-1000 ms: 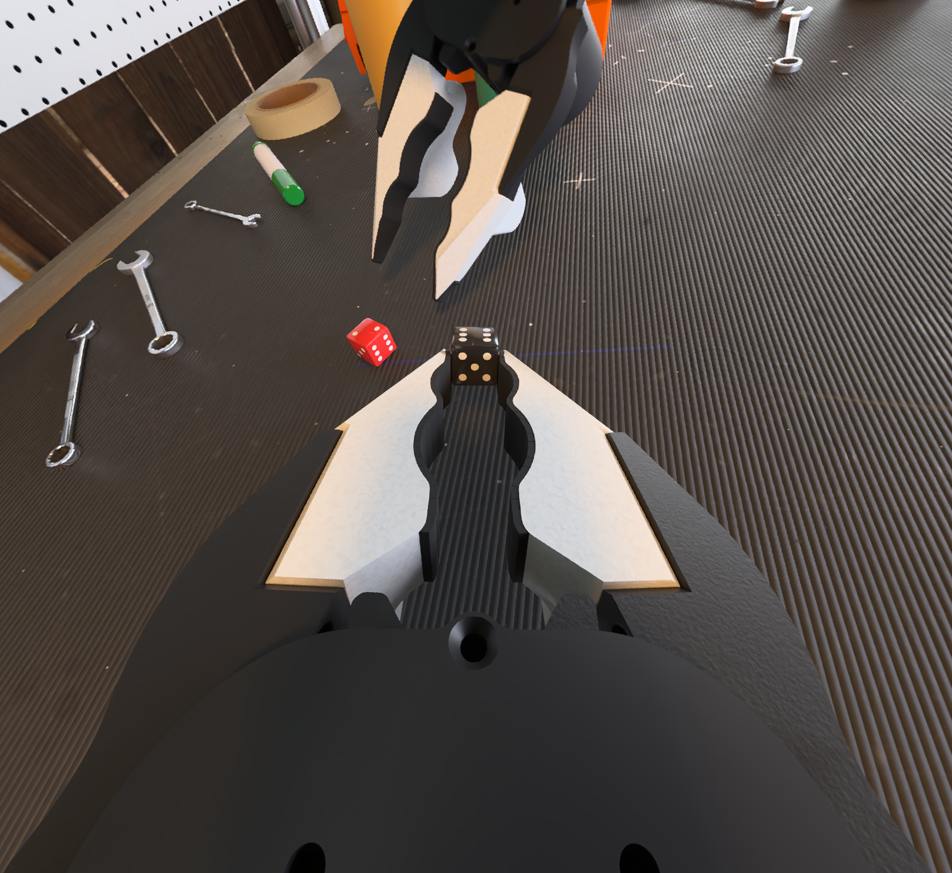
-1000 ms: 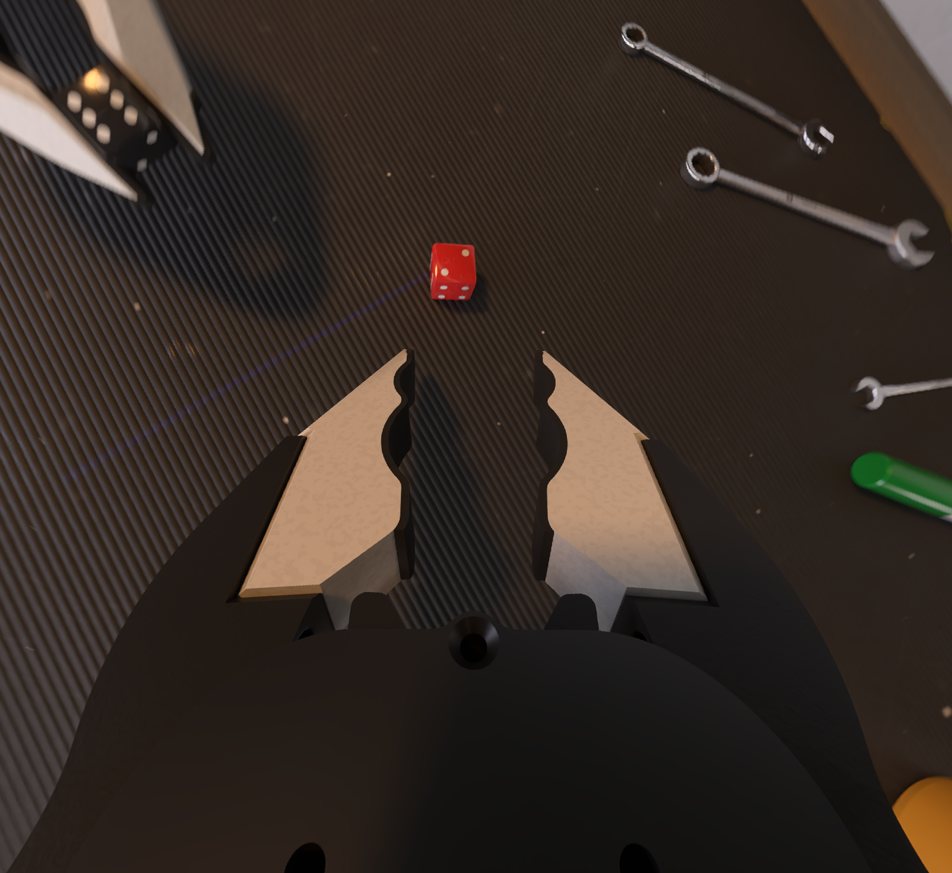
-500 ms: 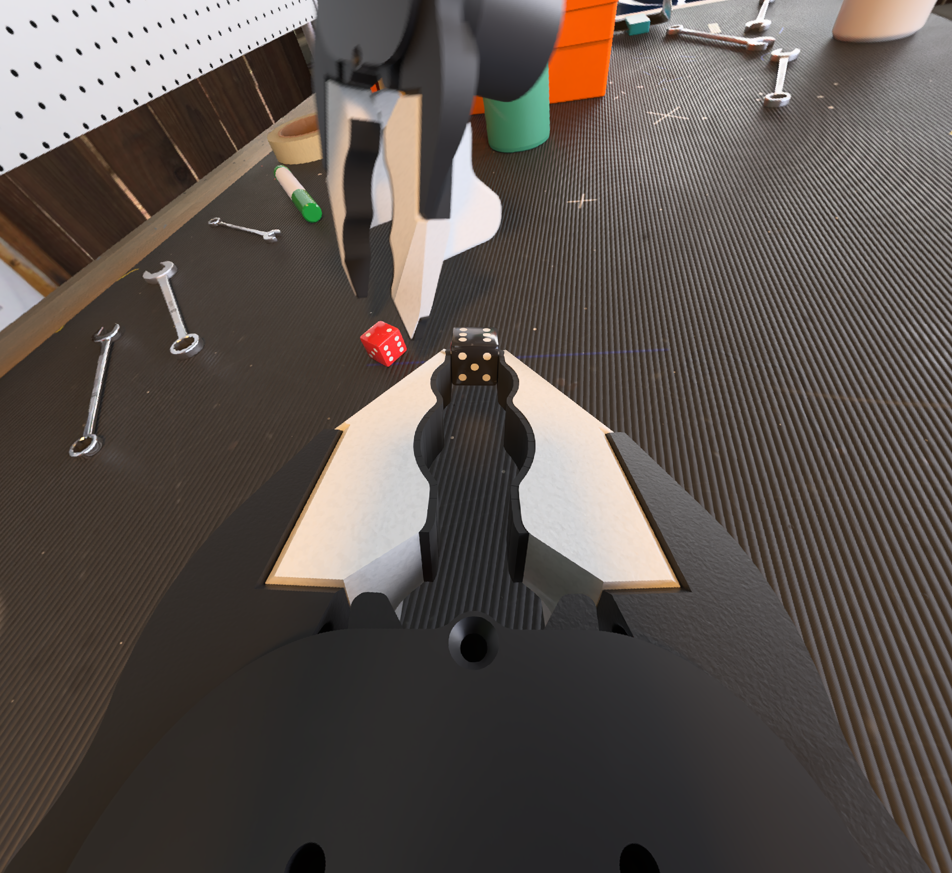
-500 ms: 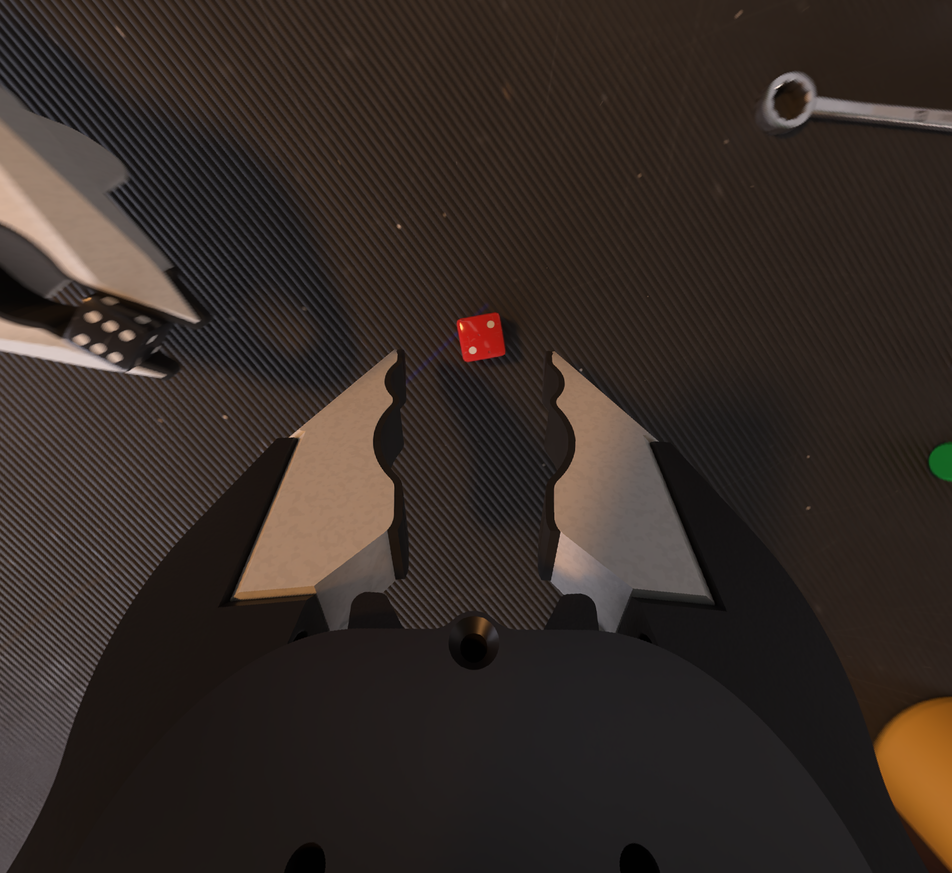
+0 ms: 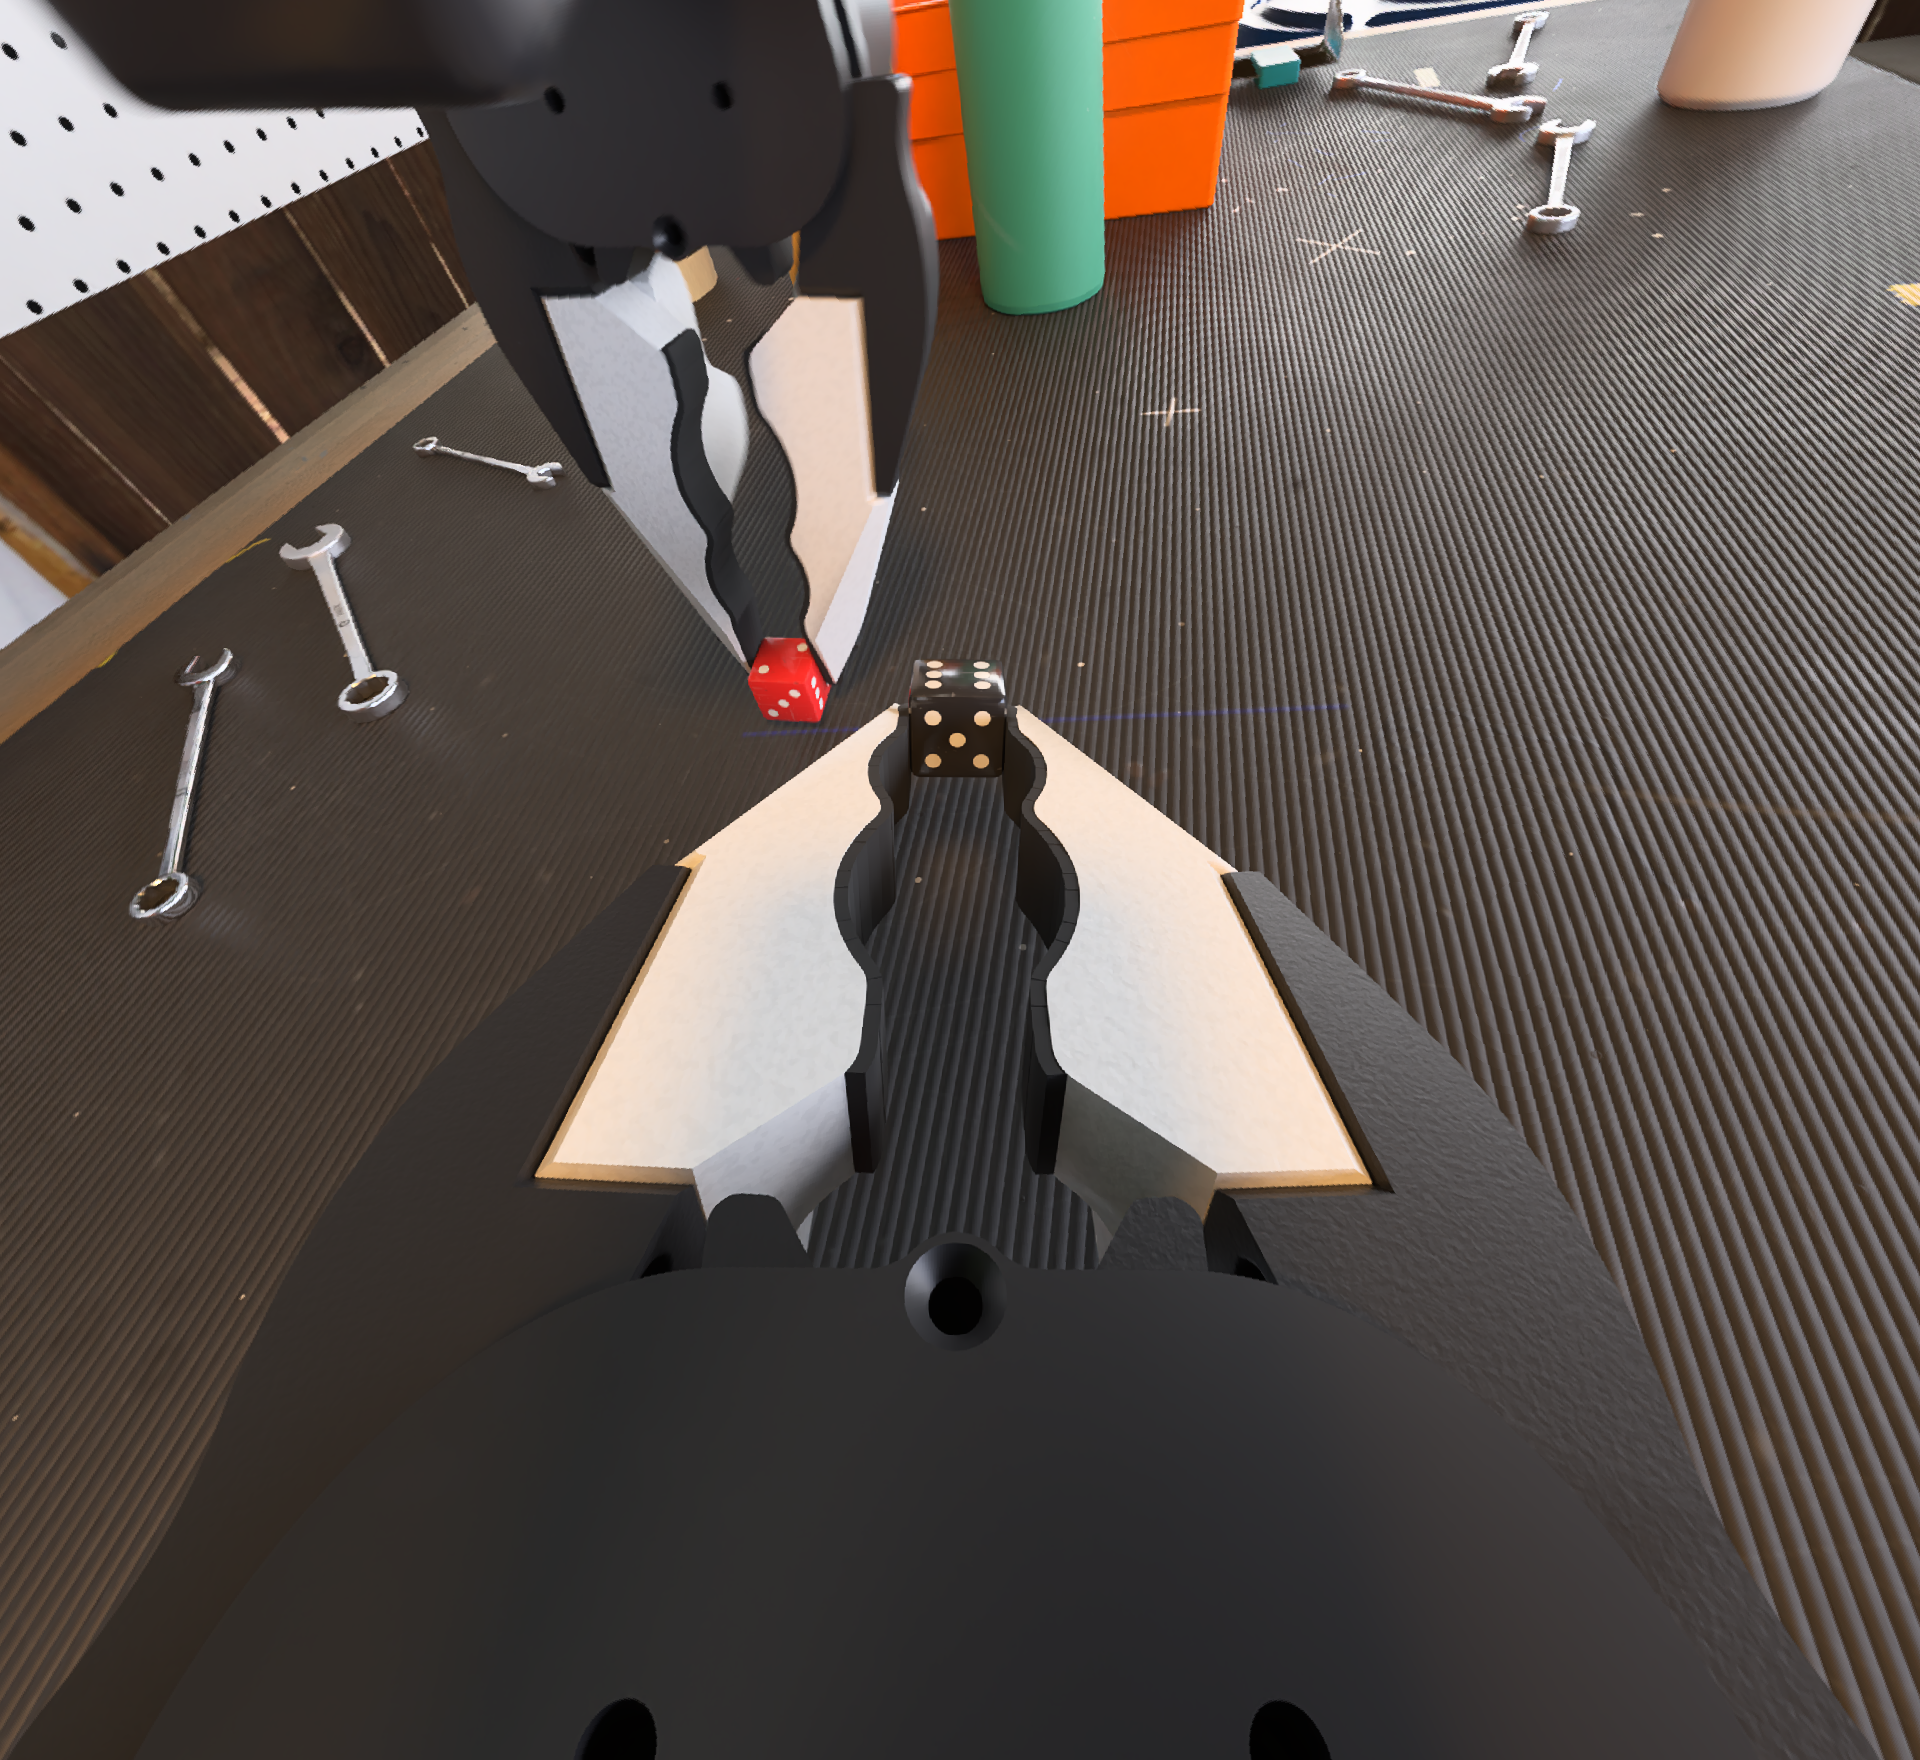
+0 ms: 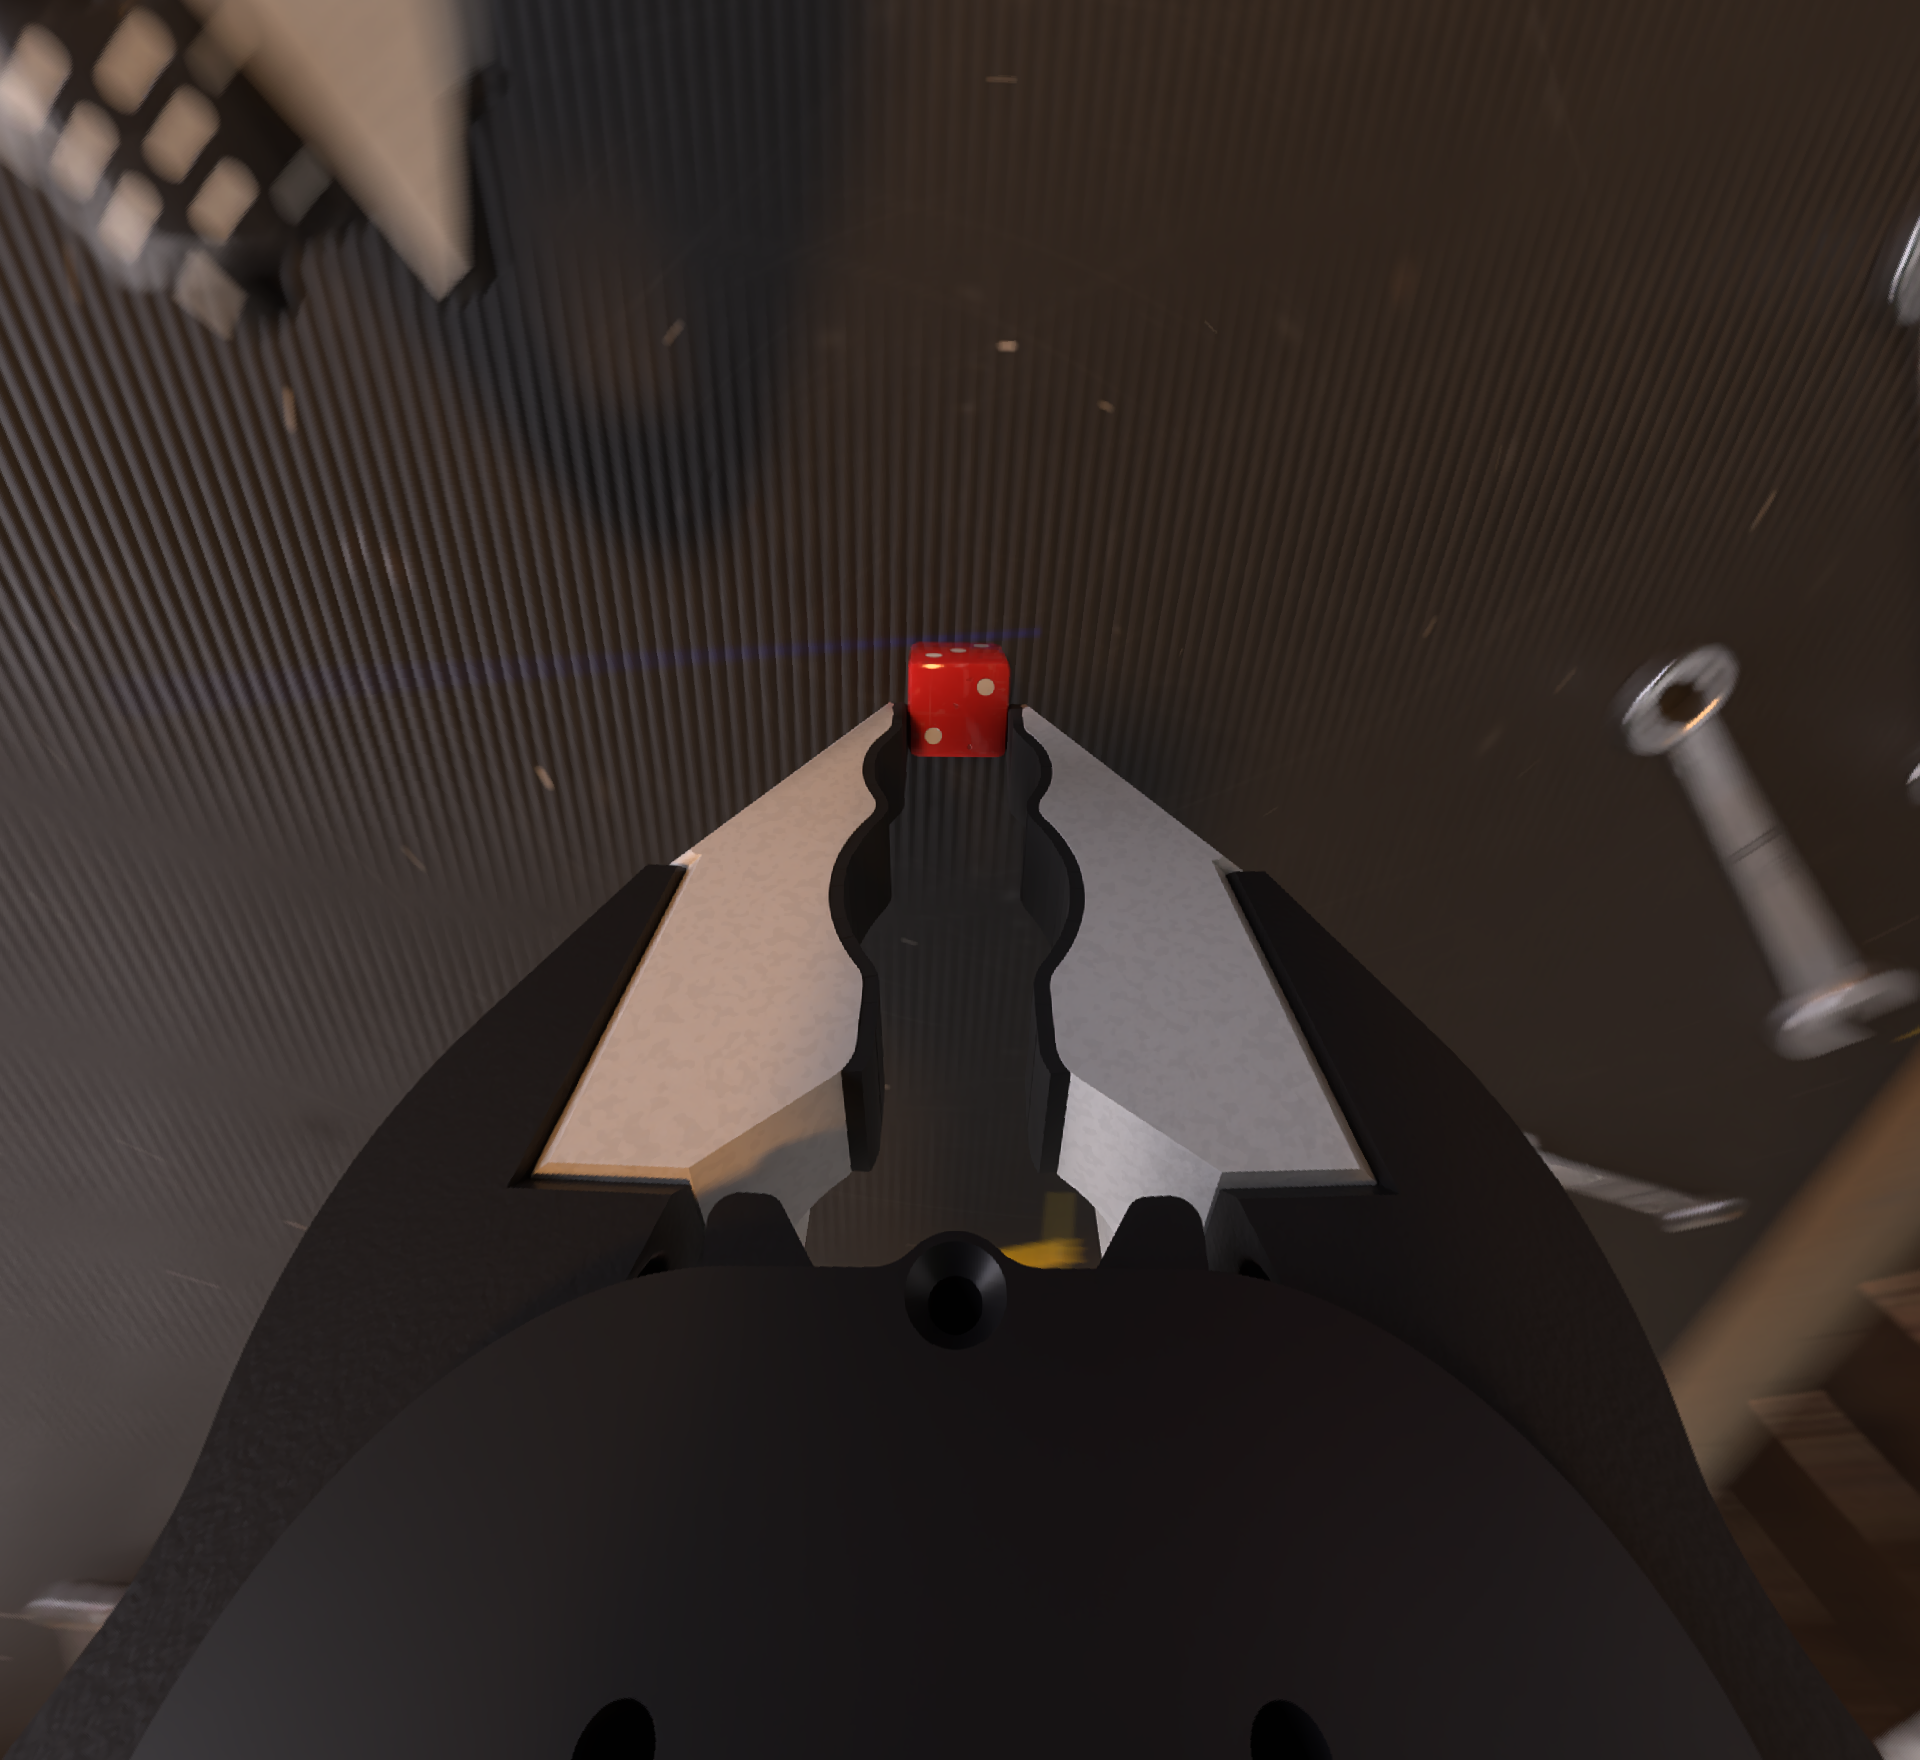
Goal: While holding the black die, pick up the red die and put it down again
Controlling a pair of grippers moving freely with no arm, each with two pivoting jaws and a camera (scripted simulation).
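The red die (image 6: 957,700) sits dead centre of the right wrist view, pinched at the very tips of the right gripper (image 6: 957,723), jaws closed down to the die's width. It looks to be at or just off the ribbed mat (image 5: 1455,671); I can't tell which. The grip is shallow, so I'd lift slowly and straight. The left gripper (image 5: 957,744) has the black die (image 5: 957,723) clamped at mid-frame, just right of the red one, so keep that squeeze steady.
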